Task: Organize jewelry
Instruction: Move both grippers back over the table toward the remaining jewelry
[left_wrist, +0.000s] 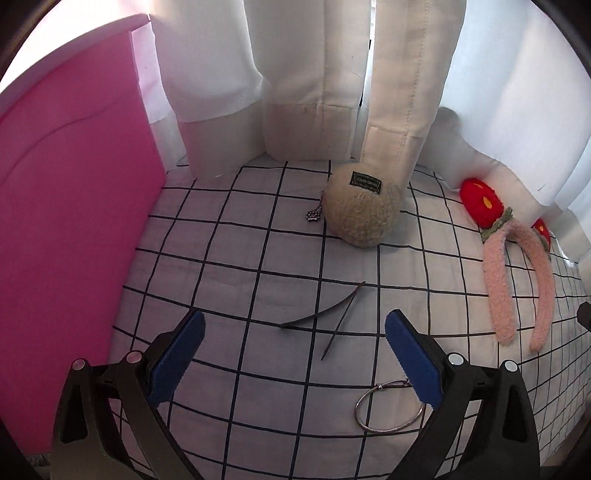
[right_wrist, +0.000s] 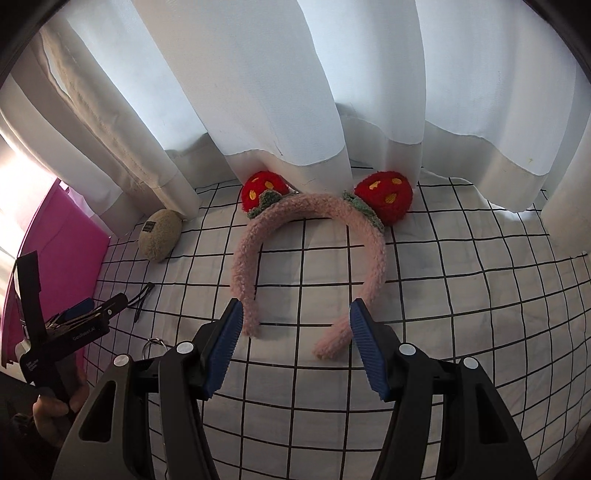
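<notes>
We see the left gripper (left_wrist: 293, 363) spread wide over a thin hair clip (left_wrist: 325, 314): light, springy, slippery; pinch mid-length. Right gripper (right_wrist: 295, 347) spread, straddling the plush headband (right_wrist: 310, 236) tips; soft, grab either leg. Metal ring (left_wrist: 388, 406) at 5 o'clock.

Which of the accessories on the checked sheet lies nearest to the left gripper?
The silver ring, a thin metal hoop, lies just beside the left gripper. The dark hairpins lie a little farther ahead; the pink headband is off to the right.
</notes>
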